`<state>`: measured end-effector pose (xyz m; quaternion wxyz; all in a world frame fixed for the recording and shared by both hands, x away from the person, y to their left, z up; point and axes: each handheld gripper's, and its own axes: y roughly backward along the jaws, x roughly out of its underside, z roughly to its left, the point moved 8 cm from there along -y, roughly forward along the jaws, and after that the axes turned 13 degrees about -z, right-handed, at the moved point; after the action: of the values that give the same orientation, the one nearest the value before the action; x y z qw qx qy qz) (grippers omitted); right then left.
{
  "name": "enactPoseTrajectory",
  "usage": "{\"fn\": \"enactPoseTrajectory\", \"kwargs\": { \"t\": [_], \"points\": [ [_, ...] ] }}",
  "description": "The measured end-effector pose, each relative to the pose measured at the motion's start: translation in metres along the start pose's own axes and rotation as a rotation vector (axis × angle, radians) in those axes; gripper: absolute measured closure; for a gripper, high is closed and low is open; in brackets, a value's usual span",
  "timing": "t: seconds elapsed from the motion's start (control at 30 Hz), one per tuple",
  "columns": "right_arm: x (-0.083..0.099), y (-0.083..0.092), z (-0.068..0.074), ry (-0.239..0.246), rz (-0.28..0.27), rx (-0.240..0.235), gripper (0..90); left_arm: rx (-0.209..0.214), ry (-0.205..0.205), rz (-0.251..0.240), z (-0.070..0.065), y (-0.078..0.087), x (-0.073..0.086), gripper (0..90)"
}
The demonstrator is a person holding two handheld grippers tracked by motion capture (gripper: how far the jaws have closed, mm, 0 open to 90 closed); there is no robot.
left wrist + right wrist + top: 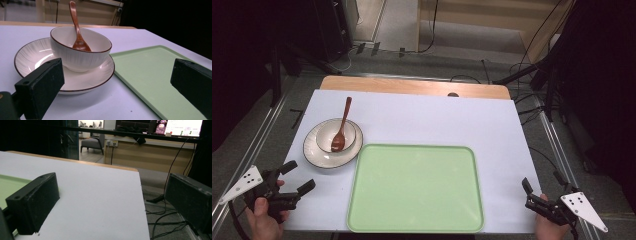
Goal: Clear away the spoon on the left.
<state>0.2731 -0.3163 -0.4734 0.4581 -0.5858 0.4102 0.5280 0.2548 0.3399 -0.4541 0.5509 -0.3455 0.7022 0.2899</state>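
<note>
Spoon: a brown wooden spoon (341,131) is resting in the bowl, its head lying at the bottom and its handle leaning over the far rim, pointing toward the tabletop's far edge.
Bowl: a white bowl (335,135) with a dark rim is sitting on the plate, near the tabletop's left edge; in the left gripper view it is standing upright at the plate's middle.
Plate: a white plate (312,148) with a dark rim and fine grey streaks is lying flat on the white sheet, just beside the tray's far-left corner.
Tray: a pale green tray (416,188) is lying flat along the tabletop's near edge, roughly midway between its left and right edges.
Tabletop: a white sheet (437,120) is covering most of the tabletop (412,86), leaving a wooden strip showing along the far edge.
Left tool: the left tool (295,177) is hovering at the near-left corner, held in a hand (262,220), its jaws spread wide and gripping nothing, facing the plate and bowl.
Right tool: the right tool (529,192) is hovering at the near-right corner, held in the other hand (548,227), its jaws spread wide with nothing between them.
</note>
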Motion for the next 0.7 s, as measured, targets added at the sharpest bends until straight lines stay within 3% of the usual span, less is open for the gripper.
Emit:
{"fn": "enactPoseTrajectory", "kwargs": {
  "t": [0.4,0.57,0.7],
  "points": [
    [0.0,0.001,0.0,0.0,-0.002,0.005,0.0,0.021,0.021,0.011,-0.013,-0.018,-0.012,0.0],
    [0.0,0.001,0.0,-0.002,-0.003,0.004,0.0,0.028,0.043,0.004,-0.015,-0.026,-0.018,0.0],
    [0.0,0.001,0.0,-0.002,-0.004,0.003,0.0,0.026,0.037,0.017,-0.015,-0.031,-0.019,0.0]
  ]
}}
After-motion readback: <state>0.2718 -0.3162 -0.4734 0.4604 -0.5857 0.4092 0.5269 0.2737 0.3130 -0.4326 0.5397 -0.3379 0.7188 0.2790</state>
